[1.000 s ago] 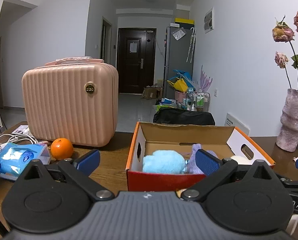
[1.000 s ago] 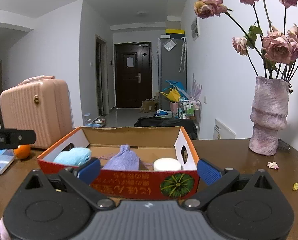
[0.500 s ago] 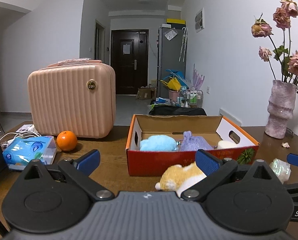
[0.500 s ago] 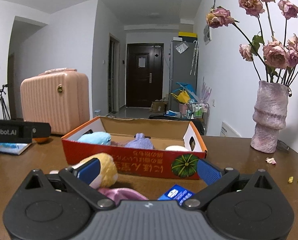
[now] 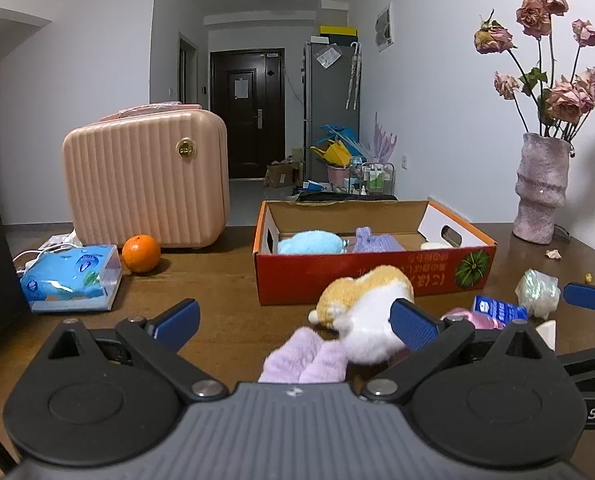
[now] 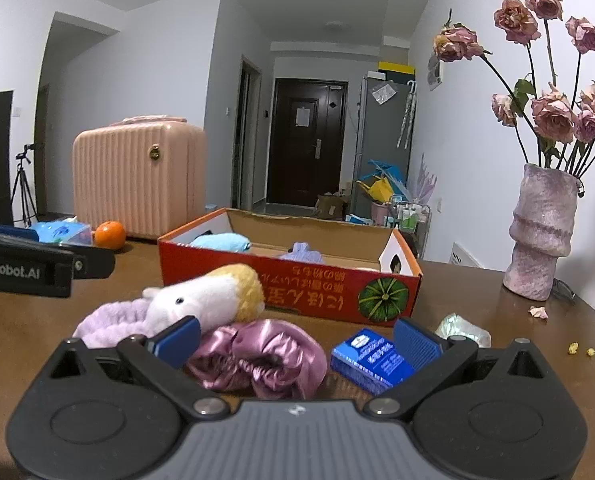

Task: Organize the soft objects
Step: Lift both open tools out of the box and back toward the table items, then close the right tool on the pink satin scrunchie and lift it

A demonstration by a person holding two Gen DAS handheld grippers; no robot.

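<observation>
- The left gripper (image 5: pixel 295 320), with blue-padded fingers, is hovering low over the dark wooden table (image 5: pixel 217 292) with its jaws spread wide and nothing between the pads.
- The right gripper (image 6: pixel 297 338) is likewise spread wide and gripping nothing, pointing at the pile of soft things just in front of it.
- A white and yellow plush toy animal (image 6: pixel 205 300) is lying on its side on the table, close in front of the shallow red cardboard box with a pumpkin picture (image 6: pixel 381 300).
- A fluffy lilac headband (image 6: pixel 109 322) is lying against the plush toy on its left, touching it.
- A shiny pink satin cap with a gathered edge (image 6: pixel 257 356) is sitting crumpled right before the right gripper, between its two fingers in the view.
- A small blue tissue packet (image 6: pixel 371 356) is lying just beside the satin cap, near the right finger.
- Inside the box, a light blue plush (image 5: pixel 311 243) and a lilac knitted pouch (image 5: pixel 375 240) are resting on its floor, with a white round object (image 5: pixel 433 245) at the far right end.
- A crinkled pale green wrapper (image 5: pixel 537 290) is sitting on the table right of the box.
- A ribbed pink hard-shell case (image 5: pixel 145 178), an orange (image 5: pixel 140 253) and a blue tissue pack (image 5: pixel 71 278) are standing well apart on the left.
- A textured mauve vase of dried roses (image 6: pixel 541 232) is standing at the right.
</observation>
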